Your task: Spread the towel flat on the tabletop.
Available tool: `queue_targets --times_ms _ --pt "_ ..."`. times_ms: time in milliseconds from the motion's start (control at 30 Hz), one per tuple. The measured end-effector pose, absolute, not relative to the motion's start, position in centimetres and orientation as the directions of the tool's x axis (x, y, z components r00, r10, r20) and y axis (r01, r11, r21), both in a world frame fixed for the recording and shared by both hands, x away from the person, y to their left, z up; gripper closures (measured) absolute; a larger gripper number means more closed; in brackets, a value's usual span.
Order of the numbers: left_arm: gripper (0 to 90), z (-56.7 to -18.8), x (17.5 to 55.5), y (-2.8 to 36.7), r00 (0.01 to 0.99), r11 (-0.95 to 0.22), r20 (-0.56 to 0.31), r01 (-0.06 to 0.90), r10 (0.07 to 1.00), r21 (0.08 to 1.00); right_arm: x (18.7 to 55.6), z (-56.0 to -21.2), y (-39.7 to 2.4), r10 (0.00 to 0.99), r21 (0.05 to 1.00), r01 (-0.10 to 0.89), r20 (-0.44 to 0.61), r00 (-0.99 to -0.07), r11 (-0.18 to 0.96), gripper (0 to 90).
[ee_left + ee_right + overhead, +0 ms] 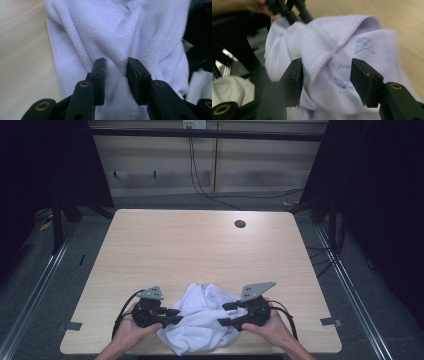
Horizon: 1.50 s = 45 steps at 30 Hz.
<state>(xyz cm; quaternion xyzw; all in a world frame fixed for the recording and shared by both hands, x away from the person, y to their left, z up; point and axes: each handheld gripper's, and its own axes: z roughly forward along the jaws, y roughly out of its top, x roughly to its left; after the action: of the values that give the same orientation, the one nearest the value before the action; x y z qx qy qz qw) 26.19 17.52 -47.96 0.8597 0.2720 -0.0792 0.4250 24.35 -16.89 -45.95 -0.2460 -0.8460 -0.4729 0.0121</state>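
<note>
A white towel (pixel 200 320) lies bunched in a loose heap at the near edge of the pale wooden worktop (pixel 200 245), between the person's two hands, with part of it drooping over that edge. In the high view the left tongs (pixel 172 316) reach into the cloth from its left side and the right tongs (pixel 226 314) from its right, each carrying a grey three-cornered plate on top and trailing a black cable. In the left gripper view the left tongs (pixel 115 67) are clamped on a twisted ridge of the towel (pixel 120 32), the terry pile pressed between the two black jaws and a stitched hem running down beside them. In the right gripper view the right tongs (pixel 325 75) stand apart, with a folded hem of the towel (pixel 332 50) lying in the gap; the cloth touches the left-hand jaw, though blur makes it hard to say how firmly. Faint blue printing marks the towel there. A dark round hole (pixel 240 224) sits in the far right part of the worktop.
</note>
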Motion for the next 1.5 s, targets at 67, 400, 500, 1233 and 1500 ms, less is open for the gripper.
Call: queue_targets --times_ms 67,400,500,1233,1500 --pt "60.9 -47.7 26.1 18.1 0.831 -0.465 -0.391 0.549 0.396 0.695 24.9 -45.6 -17.6 0.428 0.805 0.438 0.258 -0.866 0.401 45.4" --pt "53.8 -45.1 29.4 18.5 0.803 -0.315 -0.388 0.551 0.452 0.773 29.1 -42.7 -18.4 0.516 0.856 0.435 0.249 -0.82 0.278 49.7" --pt "54.7 -45.9 30.6 17.0 0.797 -0.337 -0.385 0.562 0.466 0.756 30.3 -42.8 -18.0 0.536 0.837 0.462 0.257 -0.804 0.293 49.3" --pt "78.6 -48.5 31.3 15.0 0.806 -0.426 -0.399 0.577 0.438 0.697 31.1 -48.7 -12.9 0.554 0.724 0.503 0.2 -0.808 0.472 88.8" --pt "80.5 -45.6 31.5 18.4 0.782 -0.293 -0.383 0.563 0.491 0.773 31.6 -45.5 -17.4 0.626 0.798 0.52 0.243 -0.741 0.306 89.1"
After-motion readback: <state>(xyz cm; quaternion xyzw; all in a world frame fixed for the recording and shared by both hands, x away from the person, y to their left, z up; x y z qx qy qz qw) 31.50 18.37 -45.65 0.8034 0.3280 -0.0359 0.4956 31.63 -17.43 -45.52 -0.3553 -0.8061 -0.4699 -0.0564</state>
